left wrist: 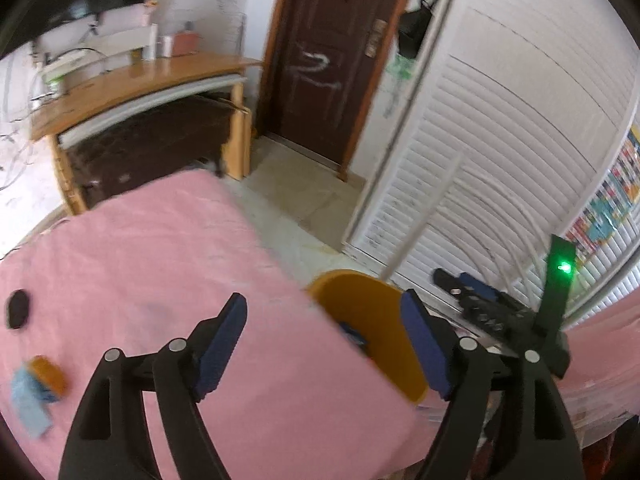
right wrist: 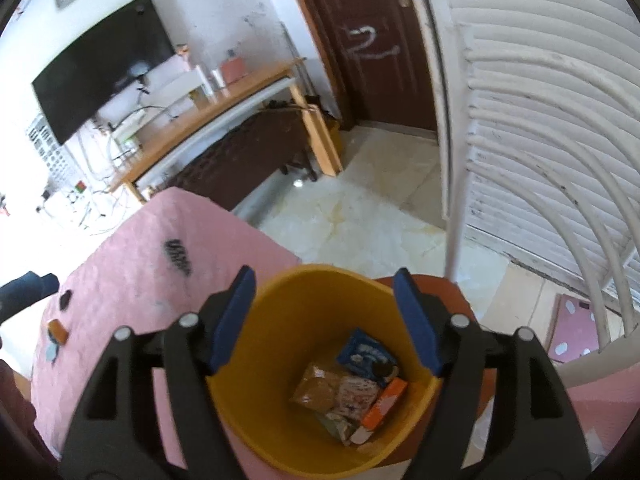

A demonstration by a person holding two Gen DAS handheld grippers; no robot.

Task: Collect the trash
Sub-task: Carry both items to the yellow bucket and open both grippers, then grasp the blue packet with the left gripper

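While the pink bed point(left wrist: 152, 248) fills most of the left wrist view, a yellow bin point(right wrist: 320, 360) stands on the floor just beside its near corner. Both grippers are empty, fingers spread wide — the right gripper point(right wrist: 324, 320) hangs directly over the bin's mouth, and the left gripper point(left wrist: 324, 344) sits above the bed's edge next to the bin. Inside the bin lie a blue wrapper point(right wrist: 366, 354), a brown packet point(right wrist: 316, 392) and an orange carton point(right wrist: 384, 404). Near the bed's far-left edge, an orange piece with a pale blue scrap point(left wrist: 38, 388) rests on the sheet — beyond it, a small black disc point(left wrist: 18, 308).
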